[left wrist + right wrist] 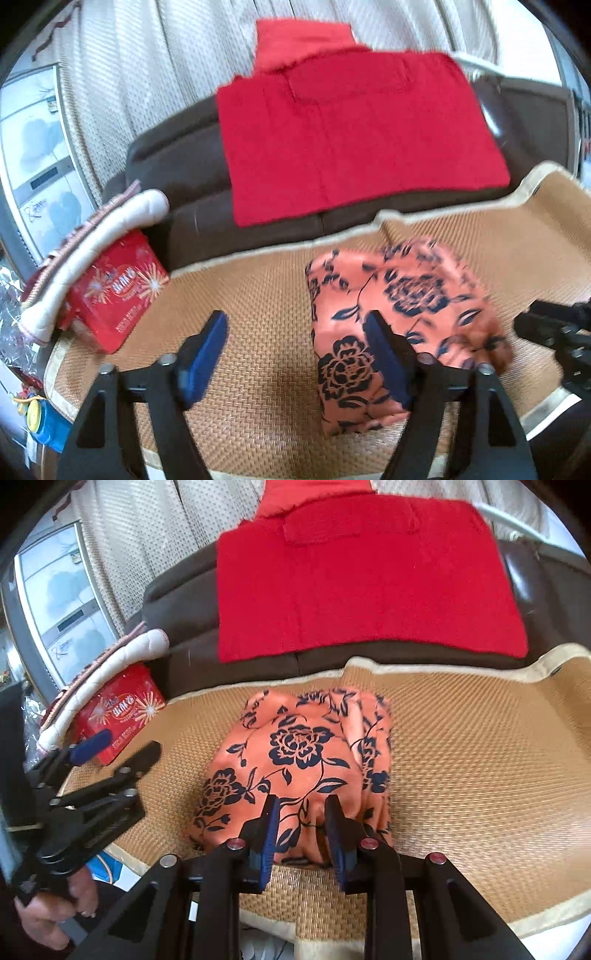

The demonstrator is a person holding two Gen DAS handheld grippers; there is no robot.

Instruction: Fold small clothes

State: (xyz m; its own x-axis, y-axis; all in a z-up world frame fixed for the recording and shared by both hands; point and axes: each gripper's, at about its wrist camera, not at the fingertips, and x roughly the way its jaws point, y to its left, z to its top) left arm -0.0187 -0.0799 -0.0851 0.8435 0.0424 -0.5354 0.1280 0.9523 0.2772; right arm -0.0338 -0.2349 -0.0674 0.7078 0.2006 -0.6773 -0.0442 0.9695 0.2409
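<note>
We are working the orange floral-print fabric garment [295, 768], already bundled into a folded block on the woven tan straw mat [461, 768] covering the sofa seat. The right gripper [301, 834] is holding its blue-padded fingers [271, 834] partly spread, with the near edge of the garment sitting between them; whether the pads are actually pinching cloth we cannot tell, a gap is showing on both sides. The left gripper [299, 354] is keeping its fingers [205, 354] spread wide and holding nothing; the garment is lying ahead of its right finger and partly behind it.

To do this step well, we judge the right fingers should be closing on all layers of the near hem, not only the top one, then carrying it forward over the block while the left fingers are pressing the far side flat so the bundle is not sliding on the smooth mat.

Room: ahead of the fingers past the garment, the mat's cream border [280, 254] is ending at the dark brown sofa back [177, 173], draped with a flat red knitted cloth [351, 140]. Left of the left fingers, a red printed tin box [118, 291] with a cream quilted cloth [92, 251] over it is crowding the mat corner. Right of the garment the mat is lying bare, the better side for sweeping.
</note>
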